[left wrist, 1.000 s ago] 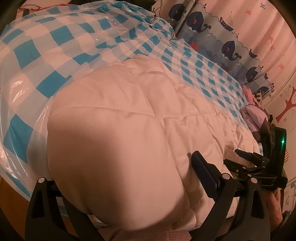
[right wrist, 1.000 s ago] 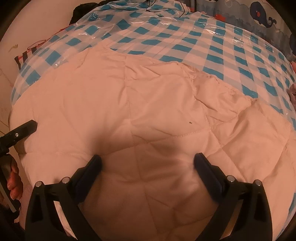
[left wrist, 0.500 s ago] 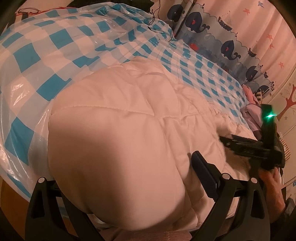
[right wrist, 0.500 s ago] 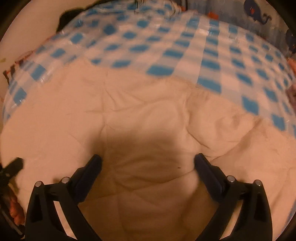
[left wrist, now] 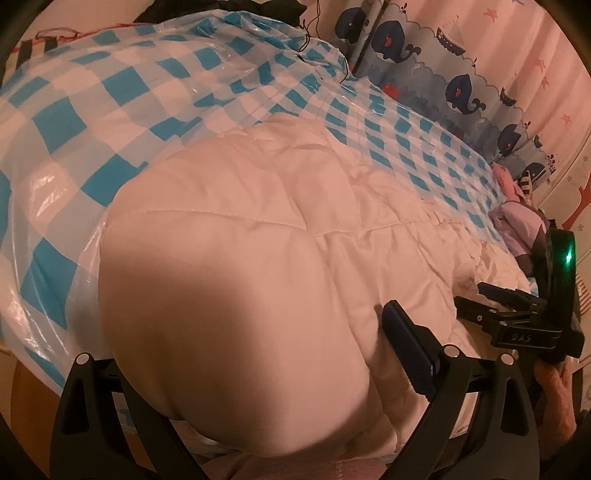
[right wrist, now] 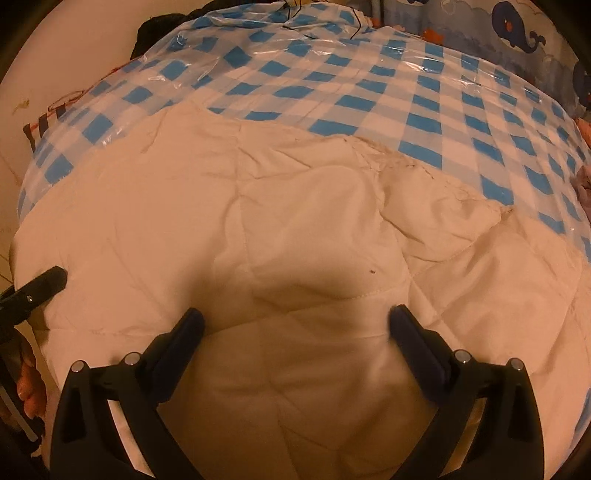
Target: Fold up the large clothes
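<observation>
A large white quilted comforter lies bunched on a bed covered with a blue-and-white checked plastic sheet. In the left wrist view a thick fold of the comforter fills the space between my left gripper's fingers; the left finger is hidden under the fabric, and the jaws stand wide apart around the fold. My right gripper is open, hovering just above the flat comforter. The right gripper also shows in the left wrist view, held by a hand at the far right.
A whale-print curtain hangs behind the bed. Pink and lilac clothes lie at the bed's far right. A dark item sits at the bed's far end. The checked sheet is bare beyond the comforter.
The right gripper rose and swung away, then came back down over the comforter near its earlier spot. The left gripper and its fold stayed almost still.
</observation>
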Action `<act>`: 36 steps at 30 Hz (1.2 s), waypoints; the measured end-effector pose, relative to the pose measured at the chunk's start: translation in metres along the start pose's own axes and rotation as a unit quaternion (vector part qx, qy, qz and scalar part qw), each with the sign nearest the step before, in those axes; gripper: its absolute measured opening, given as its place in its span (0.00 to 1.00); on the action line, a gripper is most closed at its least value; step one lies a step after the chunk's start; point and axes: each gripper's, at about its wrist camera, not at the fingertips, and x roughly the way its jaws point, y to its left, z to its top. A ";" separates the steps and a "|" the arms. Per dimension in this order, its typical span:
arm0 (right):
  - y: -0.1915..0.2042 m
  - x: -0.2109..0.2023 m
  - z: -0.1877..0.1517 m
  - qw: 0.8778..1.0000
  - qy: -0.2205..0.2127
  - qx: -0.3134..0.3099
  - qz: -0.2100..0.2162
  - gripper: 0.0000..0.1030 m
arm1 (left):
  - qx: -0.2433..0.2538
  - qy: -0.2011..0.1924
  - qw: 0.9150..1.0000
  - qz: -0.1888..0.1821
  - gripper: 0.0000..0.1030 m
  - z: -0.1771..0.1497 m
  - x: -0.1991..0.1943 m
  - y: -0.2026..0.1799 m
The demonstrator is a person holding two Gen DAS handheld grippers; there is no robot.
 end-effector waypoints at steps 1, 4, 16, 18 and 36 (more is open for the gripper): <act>0.001 -0.004 0.001 1.000 -0.007 0.001 0.004 0.94 | 0.000 -0.001 1.000 0.002 0.88 0.000 0.000 0.000; -0.003 -0.015 0.009 0.999 -0.033 0.006 0.012 0.94 | 0.005 -0.005 1.000 0.009 0.88 -0.002 -0.002 -0.002; -0.039 0.066 0.081 0.998 0.032 0.043 -0.039 0.94 | 0.026 -0.014 0.999 0.028 0.88 -0.004 -0.004 -0.010; -0.038 0.064 0.081 0.998 0.030 0.039 -0.043 0.94 | 0.031 -0.013 0.999 0.032 0.88 -0.004 -0.004 -0.012; -0.002 -0.020 0.006 0.999 -0.026 -0.012 -0.015 0.94 | -0.134 0.064 0.982 -0.115 0.91 0.000 0.025 0.034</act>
